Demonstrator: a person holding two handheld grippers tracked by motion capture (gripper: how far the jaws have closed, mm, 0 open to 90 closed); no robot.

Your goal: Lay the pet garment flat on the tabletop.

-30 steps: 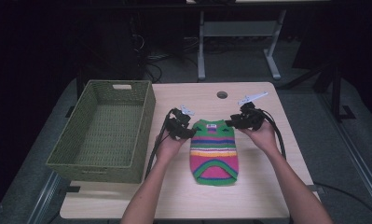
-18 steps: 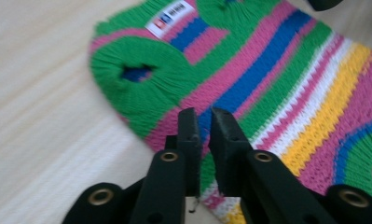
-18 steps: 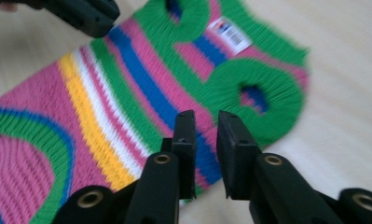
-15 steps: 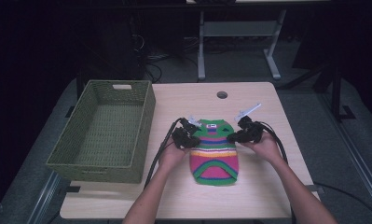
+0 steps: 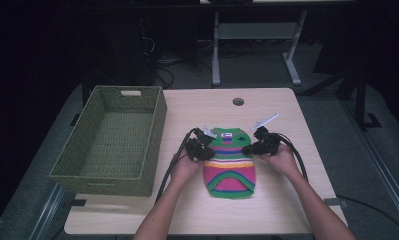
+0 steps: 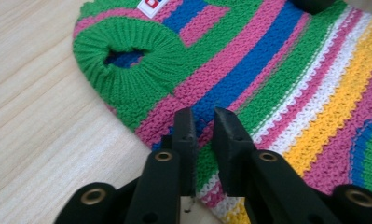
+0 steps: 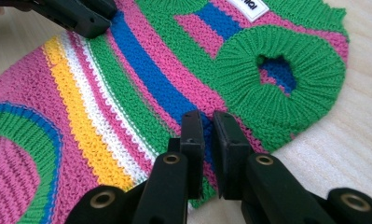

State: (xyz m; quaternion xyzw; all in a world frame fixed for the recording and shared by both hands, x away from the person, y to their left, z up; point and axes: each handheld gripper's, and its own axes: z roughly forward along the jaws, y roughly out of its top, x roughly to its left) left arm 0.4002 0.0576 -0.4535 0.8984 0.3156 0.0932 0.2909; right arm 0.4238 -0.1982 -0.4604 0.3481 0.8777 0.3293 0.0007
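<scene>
Both grippers have come down onto the striped knitted sweater (image 5: 229, 162) since a second ago, jaws just closing. Left gripper (image 6: 203, 128) pinches its left edge, right gripper (image 7: 209, 133) its right edge. It lies flat on the desk (image 5: 282, 205), beside a green basket (image 5: 82, 170).

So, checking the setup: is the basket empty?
Empty: the high view shows bare weave across the basket's floor; the sweater lies outside.

A pale wooden bench (image 5: 287, 200) with a round hole near its far edge is seen. A green woven basket (image 5: 112, 142) is set on its left part, and a striped knitted sweater (image 5: 230, 162) is laid flat right of it.
</scene>
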